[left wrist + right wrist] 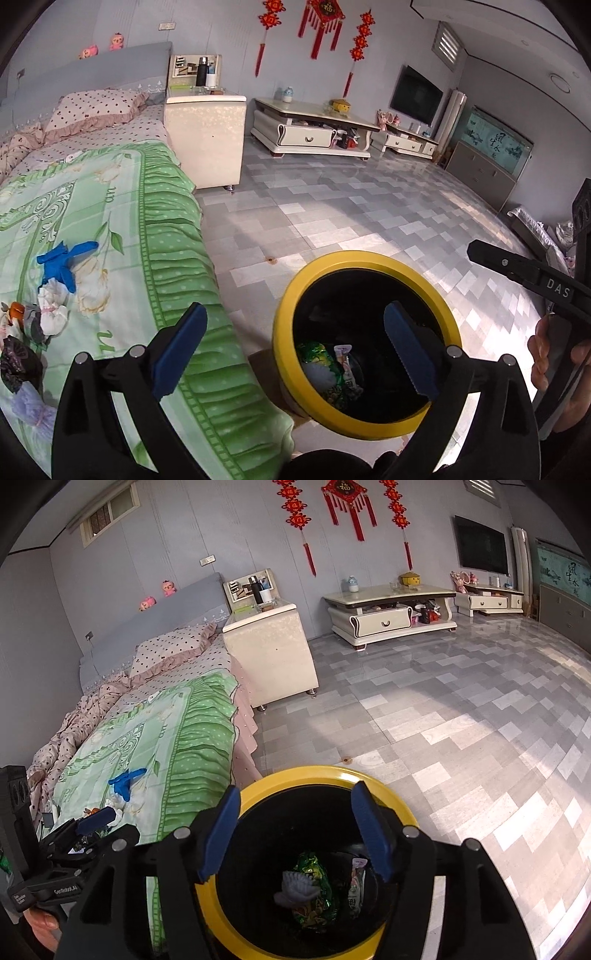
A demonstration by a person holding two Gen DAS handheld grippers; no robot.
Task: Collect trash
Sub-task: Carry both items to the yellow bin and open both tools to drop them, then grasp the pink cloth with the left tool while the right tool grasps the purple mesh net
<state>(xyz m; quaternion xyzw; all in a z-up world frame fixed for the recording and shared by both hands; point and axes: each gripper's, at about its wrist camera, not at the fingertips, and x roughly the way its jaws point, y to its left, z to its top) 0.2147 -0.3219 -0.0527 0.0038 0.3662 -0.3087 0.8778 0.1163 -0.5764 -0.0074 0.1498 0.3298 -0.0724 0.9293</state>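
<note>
A black bin with a yellow rim stands on the floor beside the bed. Inside it lie a green wrapper, a grey crumpled piece and a white packet. My right gripper is open and empty right above the bin's mouth. My left gripper is open and empty, between the bed edge and the bin. On the green bedspread lie a blue glove, a crumpled white tissue and dark wrappers.
The bed with the green cover is to the left. A cream nightstand stands beyond it, and a low TV cabinet at the far wall. Grey tiled floor spreads to the right.
</note>
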